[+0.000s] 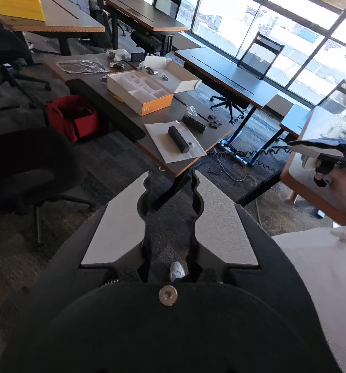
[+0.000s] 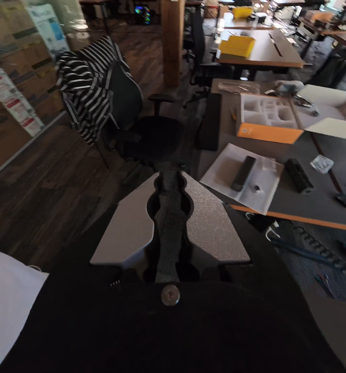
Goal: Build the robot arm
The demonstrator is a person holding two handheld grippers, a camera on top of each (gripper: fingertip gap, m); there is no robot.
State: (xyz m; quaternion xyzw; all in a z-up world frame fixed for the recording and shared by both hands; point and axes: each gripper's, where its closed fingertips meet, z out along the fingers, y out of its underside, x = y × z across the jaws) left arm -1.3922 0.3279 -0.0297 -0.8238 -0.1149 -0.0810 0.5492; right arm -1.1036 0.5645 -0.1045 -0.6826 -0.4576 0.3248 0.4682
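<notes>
While it hangs in the air above the carpet, the left tool (image 1: pixel 171 175) has its two fingers apart with nothing between them, and it points toward the near corner of the grey table (image 1: pixel 190 159). The right tool (image 2: pixel 170 174) also grips nothing; its fingers stand closer together, with a narrow gap through which the floor shows, and it sits off the table's near-left edge, touching nothing.

The orange-sided box (image 1: pixel 140 90) with its white foam insert serves as the landmark on the table. Nearer to the tools than the box lies a white sheet (image 1: pixel 166 147), overhanging the table edge, and on the sheet rests a black rectangular block (image 1: pixel 178 139) with a tiny dark piece (image 2: pixel 257 187) just beside its end. To the right of the sheet lies a second, ribbed black bar (image 1: pixel 194 123), and past that a few small black parts (image 1: pixel 214 122). Left of the box a long black pad (image 2: pixel 208 123) runs along the table edge. Beyond the box sit crumpled plastic bags (image 1: pixel 117 55). Below the table, left of the box, stands a red bag (image 1: pixel 72 116) on the floor. A black office chair (image 2: pixel 148 131) draped with a striped garment (image 2: pixel 83 90) stands further left.
</notes>
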